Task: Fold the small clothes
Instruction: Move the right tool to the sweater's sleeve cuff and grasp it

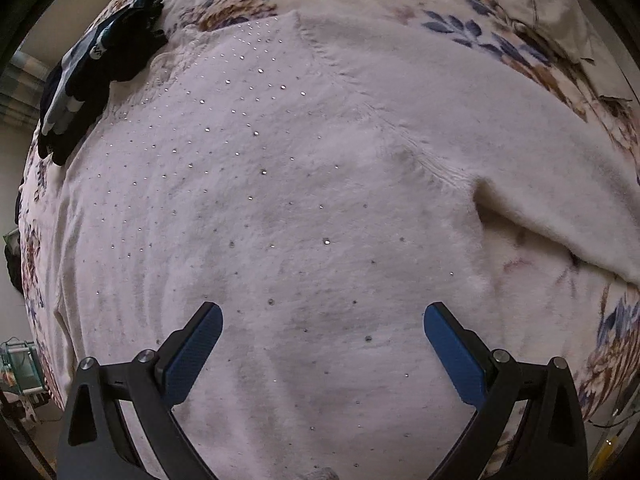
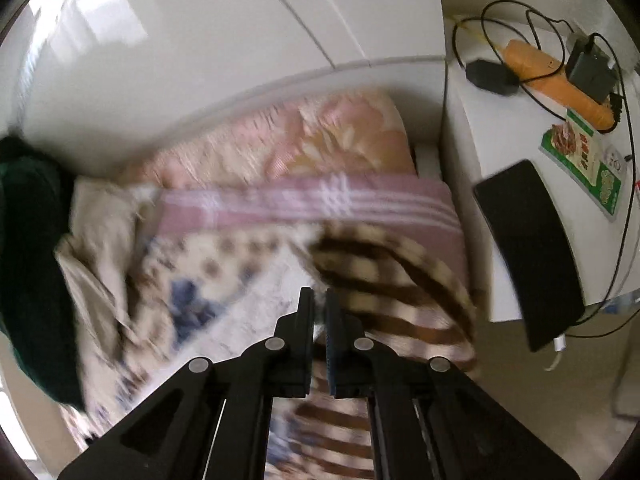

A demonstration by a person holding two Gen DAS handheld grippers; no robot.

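Note:
A white fuzzy sweater [image 1: 304, 184] dotted with small rhinestones lies spread flat on a floral blanket [image 1: 248, 4], filling the left wrist view. One sleeve [image 1: 552, 184] runs off to the right with a fold at the armpit. My left gripper [image 1: 323, 312] is open and empty, hovering over the sweater's lower body. My right gripper [image 2: 319, 300] is shut, with a bit of white fuzzy fabric [image 2: 318, 300] showing between its tips; I cannot tell what it belongs to. The right wrist view is blurred.
A dark blue and grey garment [image 1: 92, 76] lies at the blanket's far left. A beige cloth [image 1: 536, 12] lies far right. In the right wrist view: a pink striped pillow [image 2: 312, 200], a dark green garment [image 2: 28, 248], a white nightstand [image 2: 504, 128] with a phone, cables and chargers.

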